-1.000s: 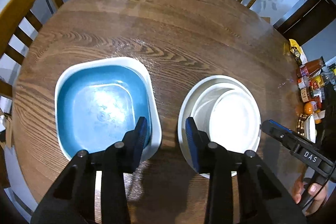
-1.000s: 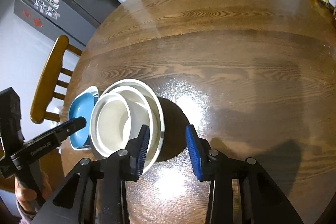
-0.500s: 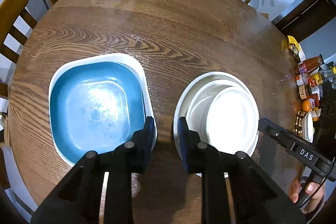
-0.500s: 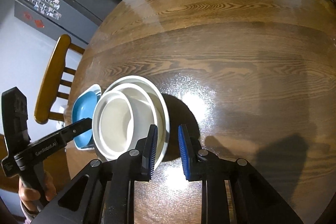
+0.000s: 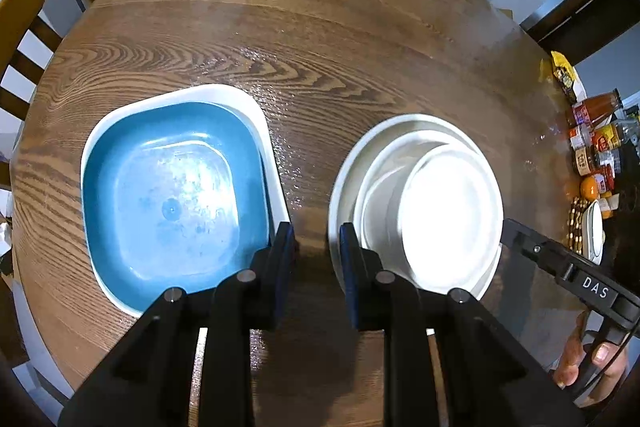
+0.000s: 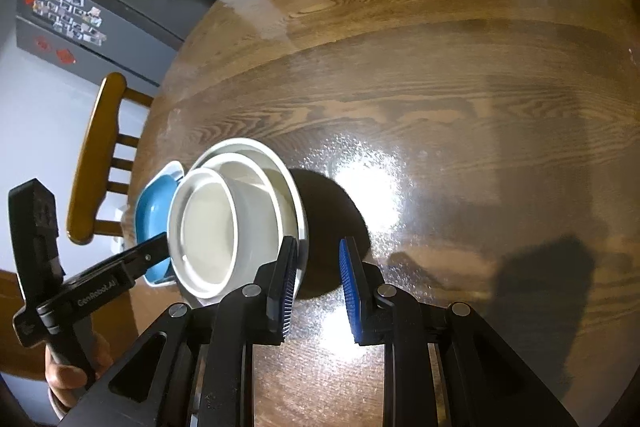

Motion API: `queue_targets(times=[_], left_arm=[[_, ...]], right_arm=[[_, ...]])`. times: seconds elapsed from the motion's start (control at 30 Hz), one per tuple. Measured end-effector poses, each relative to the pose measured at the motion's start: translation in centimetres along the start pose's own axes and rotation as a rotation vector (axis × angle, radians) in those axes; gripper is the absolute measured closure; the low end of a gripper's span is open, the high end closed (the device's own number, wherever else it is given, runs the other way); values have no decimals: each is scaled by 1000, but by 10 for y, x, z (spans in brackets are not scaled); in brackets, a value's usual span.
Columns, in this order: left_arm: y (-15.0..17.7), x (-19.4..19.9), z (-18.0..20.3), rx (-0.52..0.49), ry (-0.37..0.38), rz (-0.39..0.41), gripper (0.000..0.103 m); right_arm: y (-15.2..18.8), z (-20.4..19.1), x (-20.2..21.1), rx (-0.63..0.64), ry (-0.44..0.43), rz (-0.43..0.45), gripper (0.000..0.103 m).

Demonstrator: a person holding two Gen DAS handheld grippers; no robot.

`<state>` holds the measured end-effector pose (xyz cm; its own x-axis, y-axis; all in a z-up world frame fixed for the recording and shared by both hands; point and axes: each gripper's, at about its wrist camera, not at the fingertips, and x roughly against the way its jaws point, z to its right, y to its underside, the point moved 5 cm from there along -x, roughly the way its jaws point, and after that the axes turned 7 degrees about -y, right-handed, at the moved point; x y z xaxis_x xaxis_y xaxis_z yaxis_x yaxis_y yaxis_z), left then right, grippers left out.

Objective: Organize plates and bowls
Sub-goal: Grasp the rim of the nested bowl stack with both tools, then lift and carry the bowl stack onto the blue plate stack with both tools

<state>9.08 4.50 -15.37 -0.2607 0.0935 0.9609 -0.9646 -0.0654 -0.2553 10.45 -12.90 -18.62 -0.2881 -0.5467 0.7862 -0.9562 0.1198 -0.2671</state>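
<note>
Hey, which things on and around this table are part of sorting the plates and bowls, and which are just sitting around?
Job: blue square dish in a white square dish; stacked white round bowls.
Lying about: sauce bottles and jars, orange, chairs.

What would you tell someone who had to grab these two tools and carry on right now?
Left gripper: narrow gap, holding nothing, over bare table between the two stacks.
Right gripper: same, empty, just right of the white stack.
Blue bowl sits nested in a white square dish; beside it, round white bowls sit nested.
Done: like dishes look grouped.
Left: probably nothing but a tidy-up; check before moving anything.
</note>
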Motion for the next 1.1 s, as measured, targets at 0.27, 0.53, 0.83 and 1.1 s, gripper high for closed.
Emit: queue_targets(times=[0.27,0.53,0.83,1.1], left_arm=[[0,-9,5,-4,18,-11,96],[4,-7,9,-2,7,17,102],[7,6,7,-19,-8,56,102],[1,34,-10,-10,-12,133,102]], right_arm=[[-4,-1,-20,3,17,-22,81],[-1,-6,-18,21,0,2,94],[4,-16,-11,31,27,21,94],[0,-47,3,72,21,64,94]])
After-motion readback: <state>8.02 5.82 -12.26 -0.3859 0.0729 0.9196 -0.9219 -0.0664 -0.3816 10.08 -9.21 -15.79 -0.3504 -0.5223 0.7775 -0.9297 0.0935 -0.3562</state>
